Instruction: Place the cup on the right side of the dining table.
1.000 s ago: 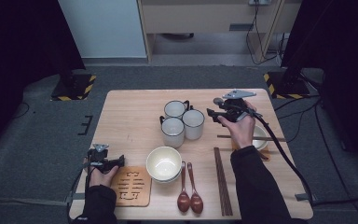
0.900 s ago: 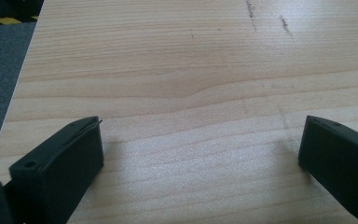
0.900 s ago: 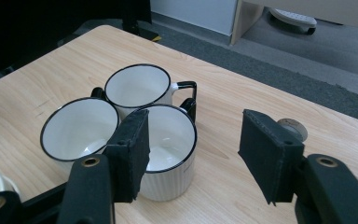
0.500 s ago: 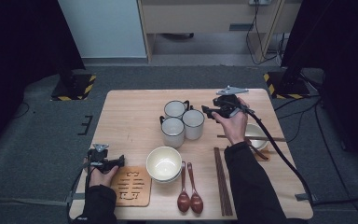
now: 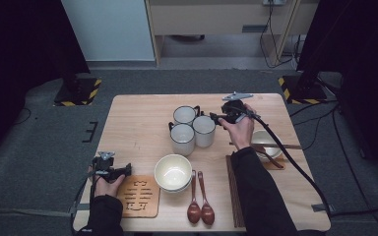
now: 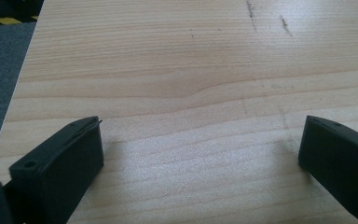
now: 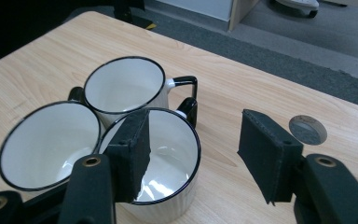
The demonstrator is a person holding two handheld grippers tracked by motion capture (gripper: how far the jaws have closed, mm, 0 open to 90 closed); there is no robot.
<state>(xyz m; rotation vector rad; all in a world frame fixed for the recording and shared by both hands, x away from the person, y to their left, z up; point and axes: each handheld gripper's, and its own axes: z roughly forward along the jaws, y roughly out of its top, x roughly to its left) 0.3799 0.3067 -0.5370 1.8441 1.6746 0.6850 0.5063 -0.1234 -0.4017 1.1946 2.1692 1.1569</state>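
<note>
At the lower left of the high view the left gripper [image 5: 112, 169] rests low over the pale wooden table [image 5: 138, 123], jaws spread wide with bare wood between them in its own view, just beside the brown cut-out wooden trivet [image 5: 139, 197]; to its right stand a stacked cream ceramic bowl [image 5: 173, 172] and two brown wooden spoons [image 5: 200, 201]; at frame centre sit three white black-rimmed ribbed mugs, touching; the right gripper [image 5: 215, 118] is level with the nearest right-hand mug [image 7: 168, 161], jaws apart and empty, one pad over the mug's mouth, the other outside its wall; judged rigid, smooth, fairly light, chip-prone; best pinched across the rim wall; the right forearm reaches up-frame, wrist roughly level.
</note>
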